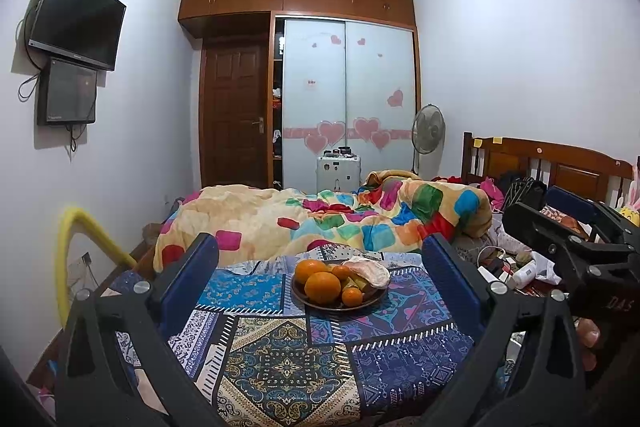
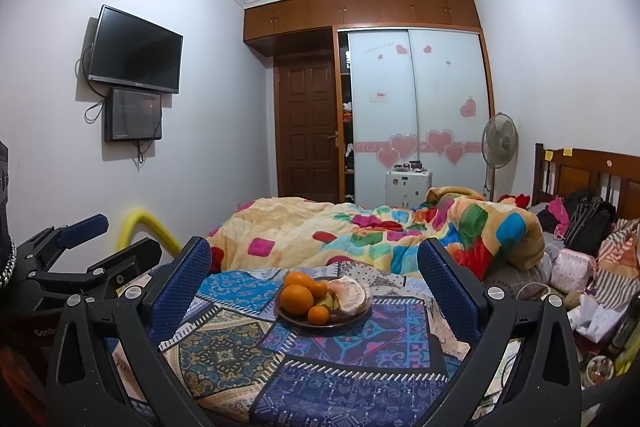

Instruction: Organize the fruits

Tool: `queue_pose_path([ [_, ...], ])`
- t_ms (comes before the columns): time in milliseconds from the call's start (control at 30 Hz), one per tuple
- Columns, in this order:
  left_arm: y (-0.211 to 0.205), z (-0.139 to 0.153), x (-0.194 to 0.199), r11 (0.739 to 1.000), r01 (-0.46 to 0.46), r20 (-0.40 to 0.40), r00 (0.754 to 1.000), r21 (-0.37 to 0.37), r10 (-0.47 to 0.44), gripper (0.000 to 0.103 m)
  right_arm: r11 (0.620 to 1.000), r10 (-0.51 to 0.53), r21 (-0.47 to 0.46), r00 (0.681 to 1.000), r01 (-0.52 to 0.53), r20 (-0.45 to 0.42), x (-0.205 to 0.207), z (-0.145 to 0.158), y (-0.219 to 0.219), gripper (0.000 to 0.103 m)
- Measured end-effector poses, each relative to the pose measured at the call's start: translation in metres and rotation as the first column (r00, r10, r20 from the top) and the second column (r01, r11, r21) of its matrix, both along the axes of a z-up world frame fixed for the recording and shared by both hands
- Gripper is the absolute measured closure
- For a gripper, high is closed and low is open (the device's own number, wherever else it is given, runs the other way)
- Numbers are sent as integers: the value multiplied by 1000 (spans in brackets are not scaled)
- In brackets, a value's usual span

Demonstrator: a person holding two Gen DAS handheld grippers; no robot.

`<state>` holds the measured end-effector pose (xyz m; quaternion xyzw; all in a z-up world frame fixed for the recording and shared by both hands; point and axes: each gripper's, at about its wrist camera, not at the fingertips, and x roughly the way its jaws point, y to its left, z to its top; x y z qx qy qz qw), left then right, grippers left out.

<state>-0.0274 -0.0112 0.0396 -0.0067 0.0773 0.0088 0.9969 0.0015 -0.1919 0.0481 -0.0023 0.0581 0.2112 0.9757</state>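
A dark plate (image 1: 308, 299) (image 2: 288, 319) of fruit sits on a patterned cloth over a small table. It holds large oranges (image 1: 322, 287) (image 2: 297, 299), smaller orange fruits (image 1: 352, 296) (image 2: 318, 314), some yellow-green fruit and a peeled pale pomelo (image 1: 370, 270) (image 2: 350, 294). My left gripper (image 1: 320, 267) is open, its blue pads on either side of the plate and well short of it. My right gripper (image 2: 316, 267) is open too, also short of the plate. Each gripper shows at the edge of the other's view, the right one (image 1: 560, 223) at the right and the left one (image 2: 80, 239) at the left.
The patterned cloth (image 1: 280, 347) (image 2: 320, 367) covers the table in front. Behind lies a bed with a colourful quilt (image 1: 320, 219) (image 2: 380, 231). Clutter (image 1: 512, 267) (image 2: 580, 267) crowds the right side. A yellow foam-covered rail (image 1: 80, 235) (image 2: 148, 227) stands at the left.
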Motion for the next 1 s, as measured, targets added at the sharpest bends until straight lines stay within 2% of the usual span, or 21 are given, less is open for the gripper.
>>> queue_pose_path([
  [1000,-3,1,3,1000,8,0,1000,-13,-8,0,1000,0,7,1000,0,12,0,0,0,0],
])
